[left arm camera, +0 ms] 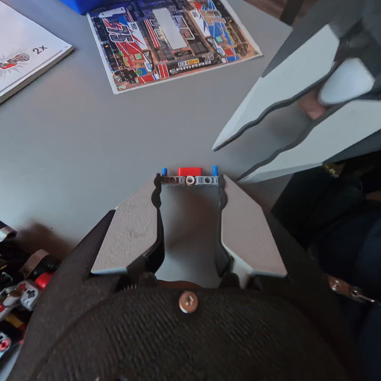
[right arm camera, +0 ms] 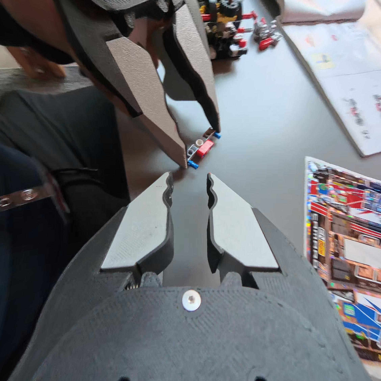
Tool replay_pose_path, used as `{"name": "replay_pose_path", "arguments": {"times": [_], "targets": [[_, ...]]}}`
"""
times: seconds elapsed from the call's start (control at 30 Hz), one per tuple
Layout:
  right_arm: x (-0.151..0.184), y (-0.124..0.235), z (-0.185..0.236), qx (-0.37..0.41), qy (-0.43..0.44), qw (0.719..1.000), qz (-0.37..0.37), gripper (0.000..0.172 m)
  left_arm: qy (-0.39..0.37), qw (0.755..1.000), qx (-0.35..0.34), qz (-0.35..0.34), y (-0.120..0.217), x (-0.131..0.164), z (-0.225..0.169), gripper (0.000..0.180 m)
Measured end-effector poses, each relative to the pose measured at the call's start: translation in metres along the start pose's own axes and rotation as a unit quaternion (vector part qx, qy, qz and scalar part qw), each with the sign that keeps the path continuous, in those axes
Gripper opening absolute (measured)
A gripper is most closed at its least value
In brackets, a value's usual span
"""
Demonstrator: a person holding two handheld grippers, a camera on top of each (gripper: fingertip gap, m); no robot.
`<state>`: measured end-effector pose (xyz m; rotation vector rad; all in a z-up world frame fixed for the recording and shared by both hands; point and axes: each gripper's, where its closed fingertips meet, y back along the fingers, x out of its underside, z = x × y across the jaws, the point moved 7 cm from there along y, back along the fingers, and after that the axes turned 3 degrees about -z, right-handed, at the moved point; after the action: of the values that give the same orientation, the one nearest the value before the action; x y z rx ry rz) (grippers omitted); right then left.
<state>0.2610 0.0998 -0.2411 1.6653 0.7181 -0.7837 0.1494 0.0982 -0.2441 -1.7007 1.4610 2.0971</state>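
The left claw (left arm camera: pixel 189 179) reaches forward, low over the grey tabletop (left arm camera: pixel 82 148), its 2 fingertips clamped on the ends of a small brick assembly (left arm camera: pixel 189 179) made of grey pin connectors, a red block and 2 blue pins, which sits at the tabletop surface between them. The right claw (right arm camera: pixel 189 178) comes in from the side, angled toward that assembly, its fingers parted with only bare tabletop between them, its tips just short of the nearer blue pin (right arm camera: pixel 193 164). Farther off lie a colourful sticker sheet (left arm camera: pixel 171 41), an instruction booklet (left arm camera: pixel 24 51) and a heap of loose building parts (right arm camera: pixel 228 31).
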Motion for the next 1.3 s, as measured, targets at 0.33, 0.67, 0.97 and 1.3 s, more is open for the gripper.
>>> {"name": "replay_pose_path", "arguments": {"times": [0.33, 0.67, 0.97, 1.3], "targets": [[-0.023, 0.023, -0.005, 0.123, 0.072, 0.980, -0.137, 0.036, 0.266, 0.927, 0.198, -0.177, 0.019, -0.023, 0.004, 0.054], [-0.046, 0.039, -0.005, 0.155, 0.121, 0.958, -0.209, 0.021, 0.375, 0.844, 0.306, -0.230, 0.022, -0.032, 0.000, 0.054], [-0.048, 0.039, -0.007, 0.157, 0.122, 0.956, -0.216, 0.017, 0.397, 0.832, 0.311, -0.230, 0.013, -0.029, -0.001, 0.053], [-0.048, 0.043, -0.008, 0.151, 0.122, 0.956, -0.219, 0.017, 0.406, 0.820, 0.327, -0.235, 0.011, -0.031, -0.006, 0.053]]}}
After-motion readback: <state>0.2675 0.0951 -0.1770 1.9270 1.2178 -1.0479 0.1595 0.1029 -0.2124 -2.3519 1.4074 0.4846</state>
